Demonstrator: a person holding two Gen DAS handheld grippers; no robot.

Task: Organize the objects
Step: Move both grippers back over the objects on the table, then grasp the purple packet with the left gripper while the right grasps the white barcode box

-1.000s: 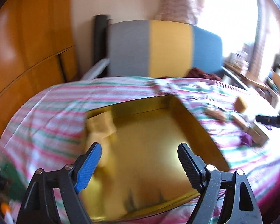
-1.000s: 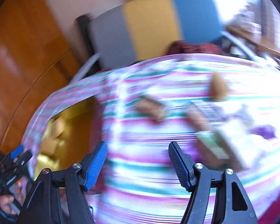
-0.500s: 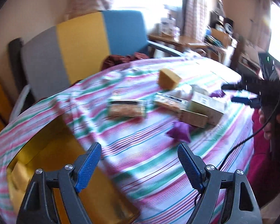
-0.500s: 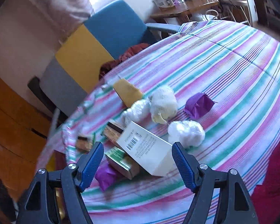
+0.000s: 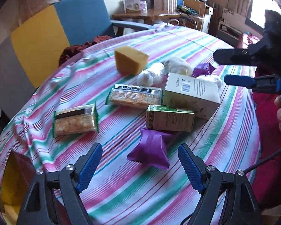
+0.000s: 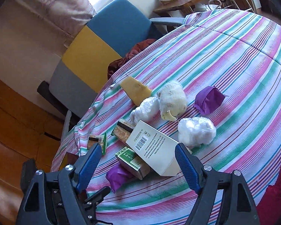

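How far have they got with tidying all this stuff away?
Barely started, it seems. A yellow box shows at the tablecloth's edge; its contents are out of sight. Nothing is in hand: the left gripper and right gripper are both open and empty. Left on the cloth: sponge, two cracker packs, cartons, purple pouches, white bundles.

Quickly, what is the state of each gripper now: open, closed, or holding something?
Left gripper: open, holding nothing.
Right gripper: open, jaws just opened wider, nothing held.
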